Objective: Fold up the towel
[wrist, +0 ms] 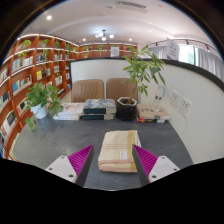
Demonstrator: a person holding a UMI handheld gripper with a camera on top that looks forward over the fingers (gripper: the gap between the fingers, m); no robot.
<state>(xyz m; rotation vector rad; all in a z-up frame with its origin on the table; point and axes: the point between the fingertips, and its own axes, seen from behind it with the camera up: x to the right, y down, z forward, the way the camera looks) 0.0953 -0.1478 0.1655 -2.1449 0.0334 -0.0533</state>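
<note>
I'm looking down the gripper [112,160] from my end and its two fingers are sitting spread apart at the bottom of the frame, magenta pads [82,158] facing each other with a clear gap, so it's open and gripping nothing. The towel [120,150] is lying in the lower centre of the frame, a beige, ribbed-looking thing already folded into a neat thick rectangle on the grey table [60,140], and its near end is reaching in between the fingertips with space showing on either side, not being pinched. Further back in the middle of the frame a potted plant [140,75] in a dark pot is standing on the table, leafy stems leaning up and to the right. Over at the left of the frame another leafy plant [42,98] is sitting in a white pot. Between the two plants a row of books or boxes [85,110] is lying along the far edge of the table, and behind that two tan chair backs [103,89] are poking up. The upper left of the frame is filling up with orange bookshelves [35,65] packed with books, and a white wall or partition [195,100] is running along the right side.
</note>
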